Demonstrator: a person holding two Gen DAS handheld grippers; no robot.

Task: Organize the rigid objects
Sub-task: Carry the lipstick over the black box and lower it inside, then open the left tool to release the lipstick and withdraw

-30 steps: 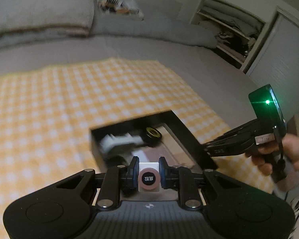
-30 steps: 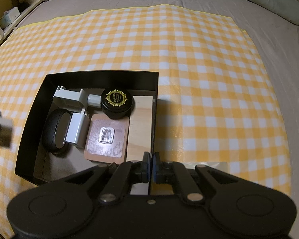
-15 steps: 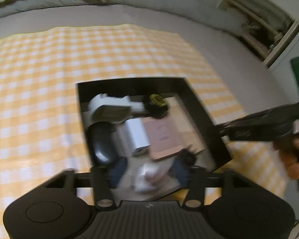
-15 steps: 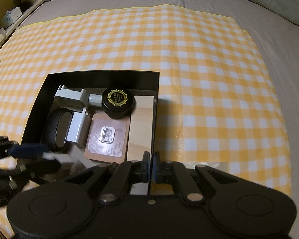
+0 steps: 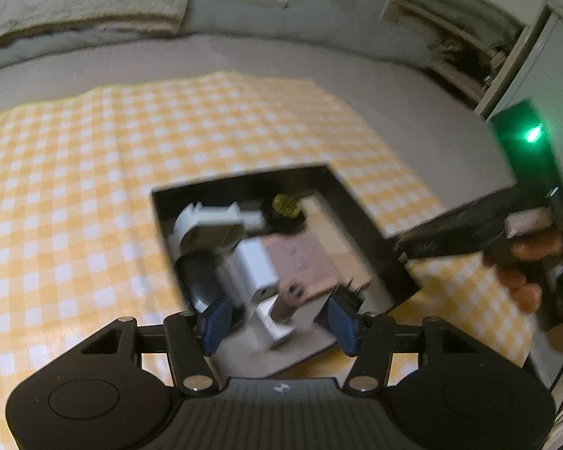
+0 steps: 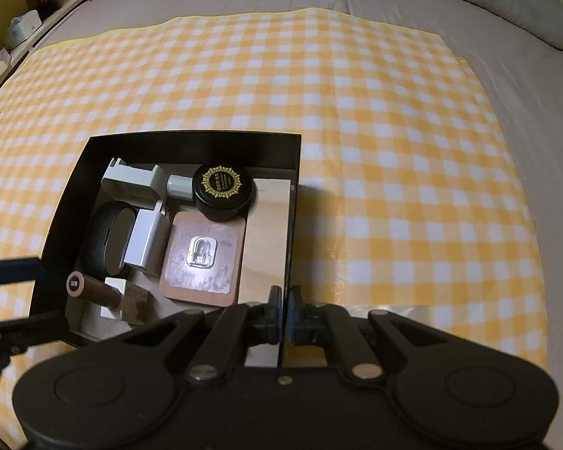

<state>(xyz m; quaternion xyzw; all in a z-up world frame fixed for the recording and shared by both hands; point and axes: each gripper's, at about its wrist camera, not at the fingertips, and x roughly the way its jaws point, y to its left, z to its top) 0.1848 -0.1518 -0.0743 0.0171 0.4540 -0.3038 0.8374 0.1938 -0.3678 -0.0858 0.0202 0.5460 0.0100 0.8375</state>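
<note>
Dropped from the now-parted left tongs [image 5: 277,320], the blurred tube [image 6: 94,290] lies boxed; right tongs [image 6: 283,309] together.

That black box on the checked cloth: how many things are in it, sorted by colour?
Black: 2, round jar with gold emblem; oval case
White or grey: 3, grey clip-like device; white charger block; small white block
Brown or wood: 3, card with clear blister; pale wooden block; brown tube
Total: 8

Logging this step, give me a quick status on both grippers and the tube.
Left gripper open, fingers just spread. Right gripper shut on the box wall. Tube released, lying tilted inside box. Nothing in the way.
</note>
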